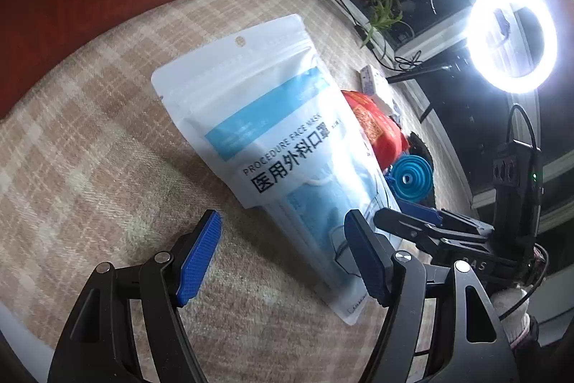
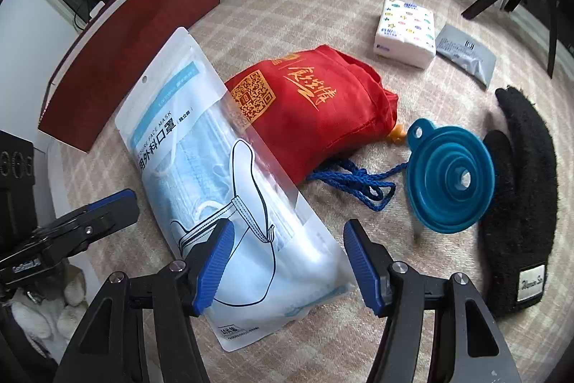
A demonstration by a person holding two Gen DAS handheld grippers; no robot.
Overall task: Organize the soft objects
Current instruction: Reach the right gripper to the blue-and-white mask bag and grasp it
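Right wrist view | your right claw [image 2: 283, 261] spread, straddling the mask pack's [image 2: 215, 174] near end, not pinching | left claw [image 1: 283, 261] wide beside it | pack flat on worktop [image 2: 323, 6], leaning on red bag [image 2: 315, 110], ready for lifting.

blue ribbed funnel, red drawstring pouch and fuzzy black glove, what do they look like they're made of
Blue ribbed funnel: probably silicone or soft plastic, matte, moulded in stepped collapsible rings. Red drawstring pouch: woven cloth, matte and creased, with gold print and a blue braided cord. Fuzzy black glove: looks like plush knit or fleece, with a raised pile and a sewn label at the cuff.
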